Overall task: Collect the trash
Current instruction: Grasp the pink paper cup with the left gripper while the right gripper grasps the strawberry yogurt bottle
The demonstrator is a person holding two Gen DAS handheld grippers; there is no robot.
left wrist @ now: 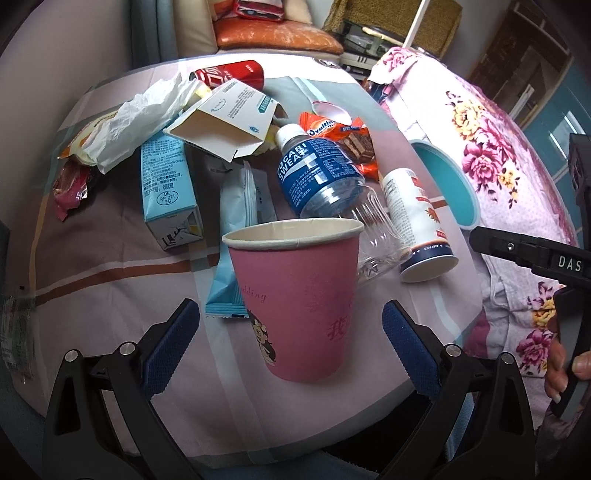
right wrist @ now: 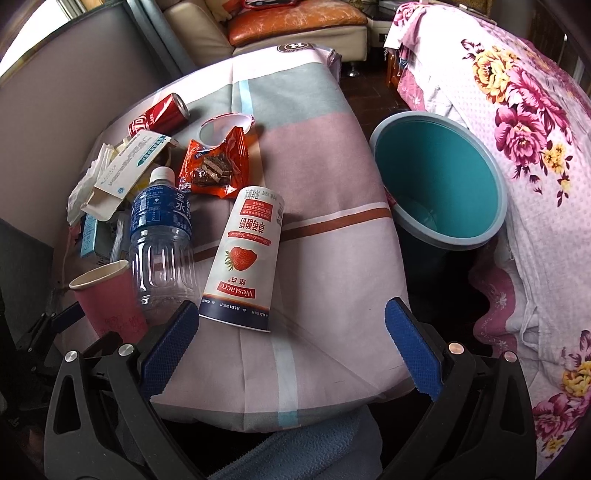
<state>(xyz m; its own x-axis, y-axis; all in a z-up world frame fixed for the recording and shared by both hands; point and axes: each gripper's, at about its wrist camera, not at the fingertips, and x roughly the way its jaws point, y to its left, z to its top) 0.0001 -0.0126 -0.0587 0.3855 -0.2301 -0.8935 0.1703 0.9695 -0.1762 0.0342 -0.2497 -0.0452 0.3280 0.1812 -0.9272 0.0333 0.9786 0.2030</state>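
Note:
A pink paper cup [left wrist: 295, 295] stands upright on the cloth-covered table [left wrist: 110, 273], between the open jaws of my left gripper [left wrist: 291, 343], untouched. It also shows in the right wrist view [right wrist: 107, 295]. Behind it lie a Pocari Sweat bottle [left wrist: 317, 173], a white strawberry yogurt cup [left wrist: 417, 221], an orange Ovaltine wrapper [left wrist: 343, 136], a blue carton [left wrist: 166, 184], a light blue packet [left wrist: 236, 229], an opened white box [left wrist: 225, 118], crumpled tissue [left wrist: 136, 118] and a red cola can [left wrist: 232, 74]. My right gripper [right wrist: 291, 343] is open and empty above the table's near edge, by the yogurt cup [right wrist: 247, 258].
A teal bin [right wrist: 443, 177] stands on the floor right of the table, open and seemingly empty. A floral bedspread [right wrist: 517, 110] lies beyond it. A sofa with an orange cushion [right wrist: 295, 18] is at the back. A white lid [right wrist: 225, 125] lies near the can.

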